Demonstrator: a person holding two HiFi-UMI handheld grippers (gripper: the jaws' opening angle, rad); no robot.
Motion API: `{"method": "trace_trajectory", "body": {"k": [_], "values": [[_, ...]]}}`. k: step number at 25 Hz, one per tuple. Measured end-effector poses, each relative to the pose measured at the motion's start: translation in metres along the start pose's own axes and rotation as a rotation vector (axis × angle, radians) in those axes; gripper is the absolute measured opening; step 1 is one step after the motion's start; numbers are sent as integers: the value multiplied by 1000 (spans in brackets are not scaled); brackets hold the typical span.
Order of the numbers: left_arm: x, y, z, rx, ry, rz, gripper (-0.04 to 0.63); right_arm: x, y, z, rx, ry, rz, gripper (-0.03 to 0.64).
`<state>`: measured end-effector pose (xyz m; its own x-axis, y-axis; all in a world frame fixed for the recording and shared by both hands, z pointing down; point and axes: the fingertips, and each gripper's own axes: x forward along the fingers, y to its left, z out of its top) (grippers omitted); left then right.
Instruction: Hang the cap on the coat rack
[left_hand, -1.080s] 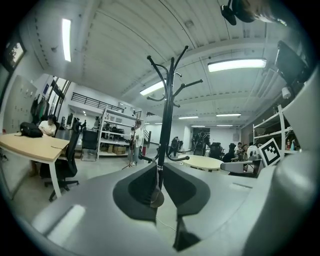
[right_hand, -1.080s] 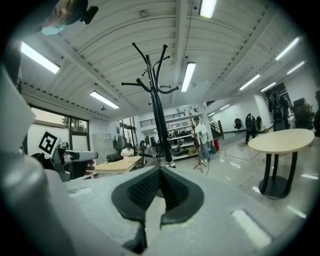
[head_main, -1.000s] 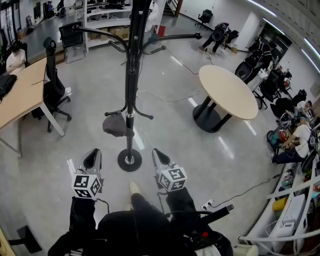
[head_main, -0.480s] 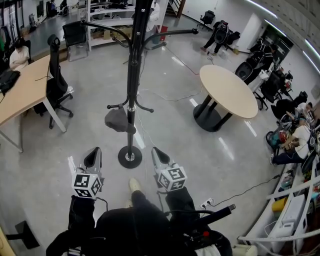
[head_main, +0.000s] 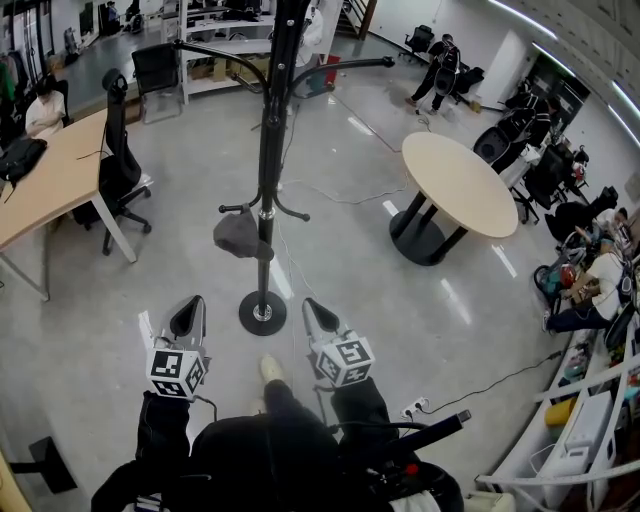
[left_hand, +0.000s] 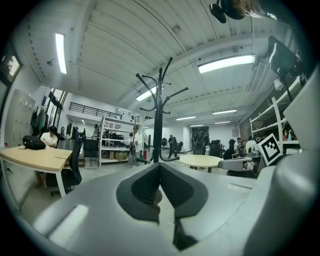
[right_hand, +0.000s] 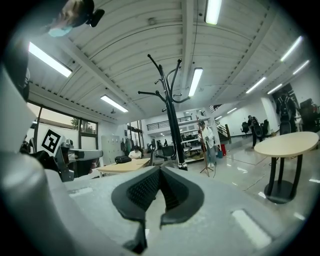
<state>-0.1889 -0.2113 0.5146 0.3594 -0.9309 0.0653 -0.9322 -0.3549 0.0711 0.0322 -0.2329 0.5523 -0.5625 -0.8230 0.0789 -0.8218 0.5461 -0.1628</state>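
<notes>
The black coat rack (head_main: 268, 150) stands on its round base (head_main: 262, 313) on the grey floor just ahead of me. A grey cap (head_main: 241, 236) hangs on one of its low hooks, left of the pole. Below the base, my left gripper (head_main: 186, 318) is shut and empty, left of the base. My right gripper (head_main: 318, 316) is shut and empty too, right of the base. Neither touches the cap or rack. The rack (left_hand: 159, 115) rises beyond the left gripper (left_hand: 160, 167) in its own view. It also shows (right_hand: 172, 120) past the right gripper (right_hand: 160, 171).
A round beige table (head_main: 458, 185) stands to the right. At the left are a long wooden desk (head_main: 50, 180) and a black office chair (head_main: 118, 160). Thin cables (head_main: 330, 195) lie on the floor behind the rack. People and gear crowd the right edge (head_main: 590, 280).
The rack and hanging cap have drifted slightly up and right in the head view. Both grippers keep their place low in the frame, and the cap stays on its hook.
</notes>
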Motion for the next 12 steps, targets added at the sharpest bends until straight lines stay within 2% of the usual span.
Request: {"method": "trace_trajectory", "body": {"k": [12], "values": [[-6, -13, 2, 13, -1, -15, 2, -9, 2, 4, 4, -21, 10, 2]]}}
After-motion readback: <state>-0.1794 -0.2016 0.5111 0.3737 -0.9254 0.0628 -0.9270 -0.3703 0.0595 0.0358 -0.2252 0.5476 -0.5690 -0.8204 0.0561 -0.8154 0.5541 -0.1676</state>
